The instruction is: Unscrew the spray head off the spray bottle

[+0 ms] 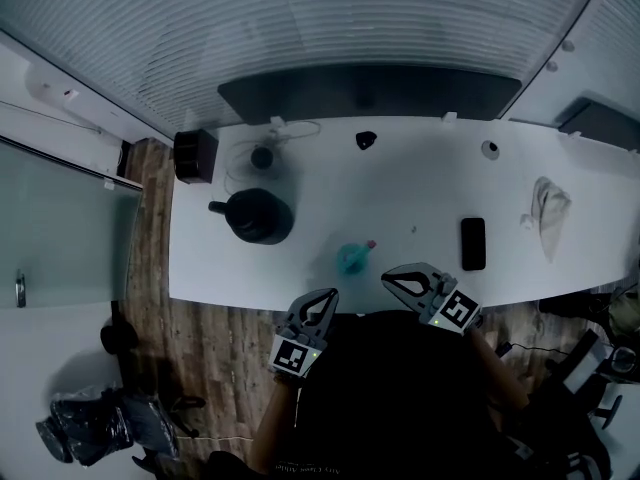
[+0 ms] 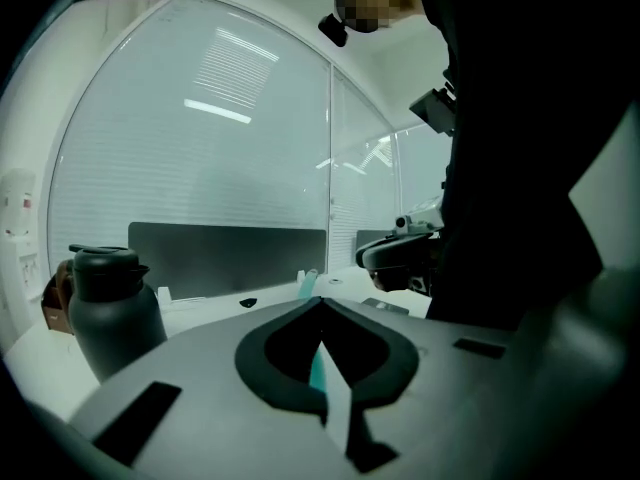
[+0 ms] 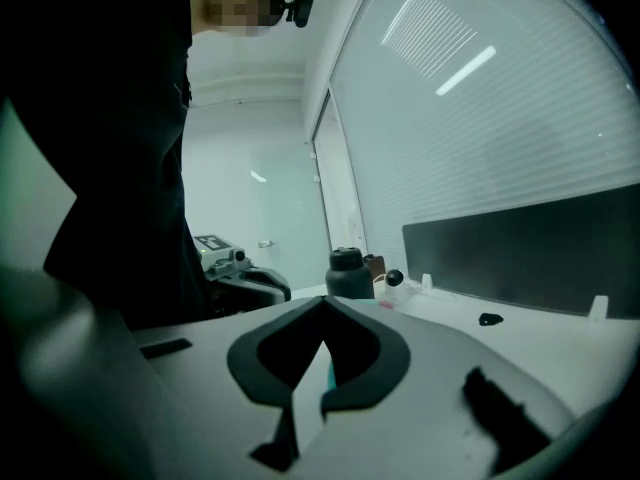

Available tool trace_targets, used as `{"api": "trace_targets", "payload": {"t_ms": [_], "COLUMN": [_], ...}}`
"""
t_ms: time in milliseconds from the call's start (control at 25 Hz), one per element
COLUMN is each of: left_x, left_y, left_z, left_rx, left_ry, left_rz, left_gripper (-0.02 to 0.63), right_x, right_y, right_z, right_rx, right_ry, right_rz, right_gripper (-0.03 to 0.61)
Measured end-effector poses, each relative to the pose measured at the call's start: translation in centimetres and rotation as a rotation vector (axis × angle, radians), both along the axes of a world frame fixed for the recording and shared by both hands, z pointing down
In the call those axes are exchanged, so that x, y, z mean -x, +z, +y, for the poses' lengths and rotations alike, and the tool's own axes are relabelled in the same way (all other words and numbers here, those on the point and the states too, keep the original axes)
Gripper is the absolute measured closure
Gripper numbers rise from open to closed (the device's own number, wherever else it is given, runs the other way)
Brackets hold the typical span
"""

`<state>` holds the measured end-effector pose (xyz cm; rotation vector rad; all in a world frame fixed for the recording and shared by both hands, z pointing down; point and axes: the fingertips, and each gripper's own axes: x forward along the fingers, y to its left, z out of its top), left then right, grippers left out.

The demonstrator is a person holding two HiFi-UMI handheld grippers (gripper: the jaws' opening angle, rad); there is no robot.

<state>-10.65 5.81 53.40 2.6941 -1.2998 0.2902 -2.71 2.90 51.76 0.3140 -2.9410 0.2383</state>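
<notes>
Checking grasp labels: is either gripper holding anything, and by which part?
Nothing is held. Left gripper and right gripper are both shut, empty; the teal plastic spray bottle sits apart on the white table.

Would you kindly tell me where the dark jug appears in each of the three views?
Head view: dark jug left of centre, left of the teal spray bottle.
Left gripper view: large, at the left edge.
Right gripper view: small, at centre, just above the jaw tips.
Shared landmark: the long dark panel at the far side.
</notes>
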Motion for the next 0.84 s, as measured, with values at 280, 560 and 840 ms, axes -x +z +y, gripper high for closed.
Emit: {"api": "trace_targets", "payload": {"t_ms": [280,560,840], "left_x": [-0.6,0.1,4.3], "left_y": [-1.2,0.3,1.4], "left_z": [-0.3,-0.3,2.1], "left_rx": [-0.017,0.011,0.054], "left_ry": [0.049,0.075,-0.088], "left_rz": [0.012,-0.015,-0.029], "left_gripper": [0.609,0.609,0.609], "right_x": [1.9,1.9,5.6], "right_y": [-0.9,-0.2,2.4], "right_z": [1.0,1.1,3.1], "right_rx": [0.0,0.021,0.053], "right_ry": [-0.046,-0.008,-0.139], "right_rz": [-0.039,-0.028,-0.027], "right_gripper": [0.578,0.578,0.578]}}
